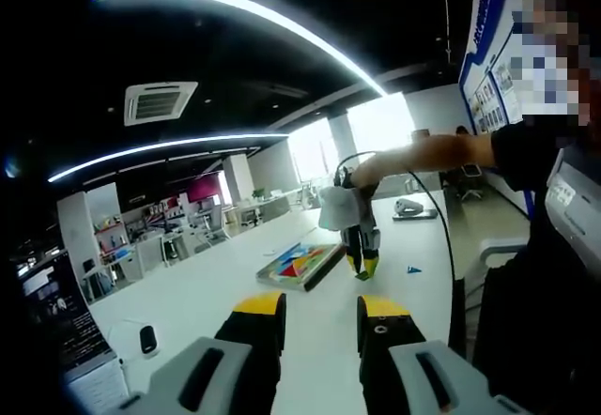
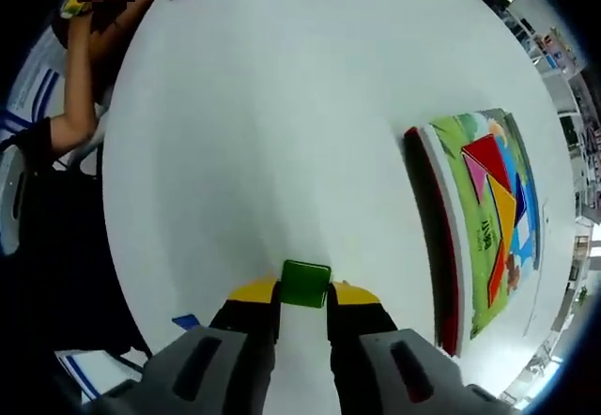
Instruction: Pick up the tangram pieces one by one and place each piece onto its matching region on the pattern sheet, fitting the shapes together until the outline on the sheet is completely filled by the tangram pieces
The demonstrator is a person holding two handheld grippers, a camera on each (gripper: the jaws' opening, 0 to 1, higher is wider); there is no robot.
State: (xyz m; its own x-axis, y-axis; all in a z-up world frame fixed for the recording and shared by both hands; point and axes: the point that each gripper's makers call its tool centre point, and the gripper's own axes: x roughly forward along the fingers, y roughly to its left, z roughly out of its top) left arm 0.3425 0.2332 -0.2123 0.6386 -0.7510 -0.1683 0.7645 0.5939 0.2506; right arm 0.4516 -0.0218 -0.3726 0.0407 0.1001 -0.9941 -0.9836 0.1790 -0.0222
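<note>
In the right gripper view my right gripper (image 2: 304,291) is shut on a green square tangram piece (image 2: 305,283), held above the white table (image 2: 282,115). To its right lies the pattern sheet (image 2: 488,218) with red, pink, orange, yellow and blue pieces on it. A small blue piece (image 2: 186,321) lies on the table at lower left. In the left gripper view my left gripper (image 1: 321,310) stands open over the table with nothing between its jaws. Beyond it the right gripper (image 1: 362,267) hangs next to the pattern sheet (image 1: 300,265), and a small blue piece (image 1: 413,269) lies to the right.
A person (image 1: 535,199) stands at the table's right edge, an arm stretched over it. A dark flat object (image 1: 415,211) lies at the far end, and a small black device (image 1: 148,339) sits near left. Office furniture fills the background.
</note>
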